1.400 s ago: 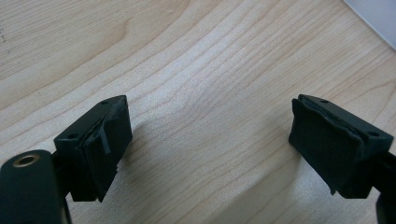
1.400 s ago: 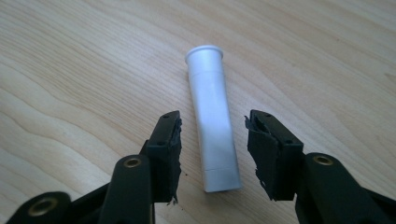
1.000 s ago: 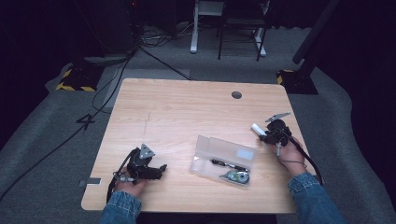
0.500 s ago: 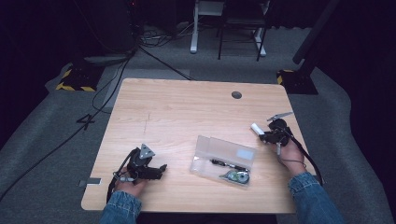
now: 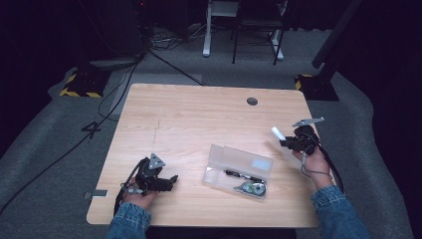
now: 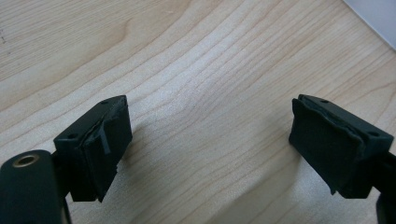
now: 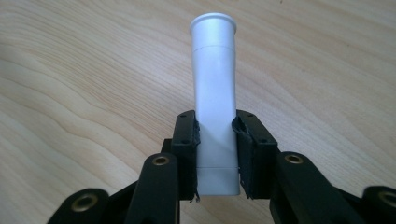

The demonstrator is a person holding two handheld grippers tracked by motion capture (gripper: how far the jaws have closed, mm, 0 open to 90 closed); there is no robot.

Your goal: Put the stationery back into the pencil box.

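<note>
1. The right tool [image 5: 282, 141] sits at 3 o'clock, close to the right edge of the surface [image 5: 199, 114]. It is clenched on a white tube [image 7: 214, 88] and its jaws have just been closing on it.
2. The left tool [image 5: 169, 181] rests at 7 o'clock near the front edge, jaws wide apart, grasping nothing.
3. The far half of the surface is bare wood.
4. The clear box [image 5: 240, 172] lies between the tools at 5 o'clock. The small things inside it are hard to make out.

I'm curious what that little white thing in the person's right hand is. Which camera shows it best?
The right gripper view: the white tube stands close up there, clamped near its flat end between the right gripper's jaws, its rimmed end pointing away over the table. The high view shows it as a small white sliver.
</note>
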